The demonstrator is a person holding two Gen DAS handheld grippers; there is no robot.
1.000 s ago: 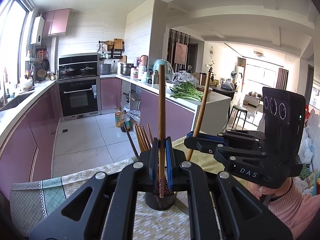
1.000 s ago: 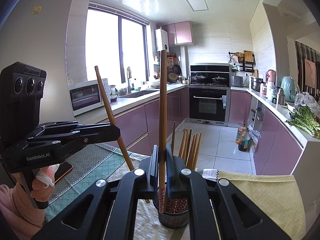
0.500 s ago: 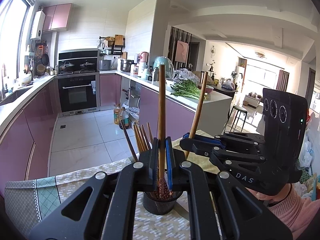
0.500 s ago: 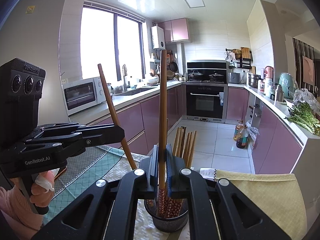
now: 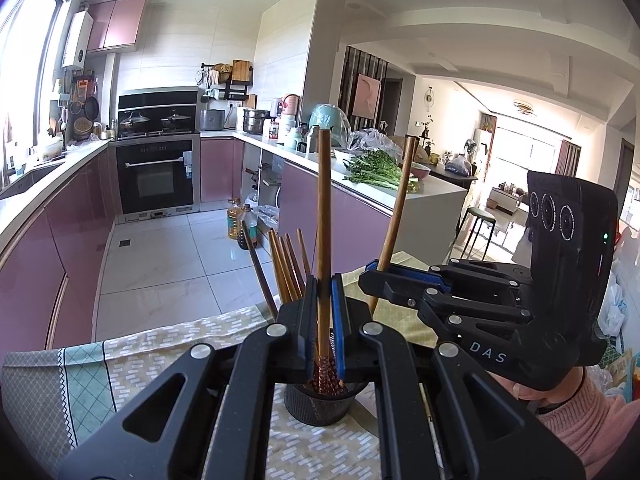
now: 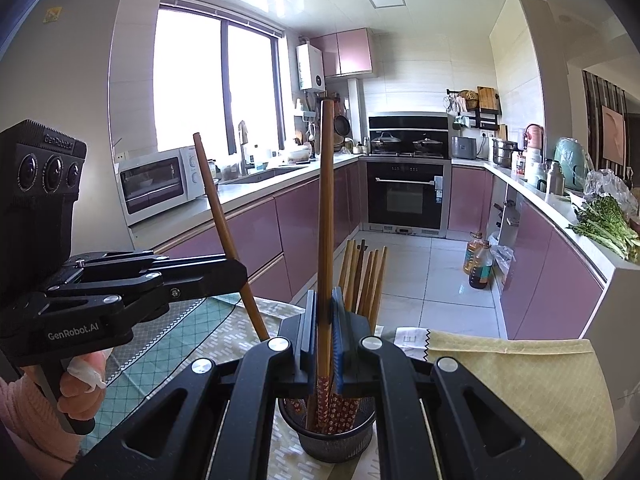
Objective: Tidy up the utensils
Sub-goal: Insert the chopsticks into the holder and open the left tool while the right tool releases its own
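Two chopsticks lowered over the last second, each pinched upright by nearly closed tongs: left chopstick [image 5: 323,216] in the left gripper [image 5: 323,336], right chopstick [image 6: 326,216] in the right gripper [image 6: 323,344], patterned tips now down inside the mesh holder [image 6: 326,446] among the chopsticks already stowed [image 6: 366,276]. Ready, by the look of it, for release. Beyond the holder only a short run of tablecloth [image 5: 168,340] before the table edge, then open kitchen floor [image 5: 160,256]; free room above and to the sides for lifting clear
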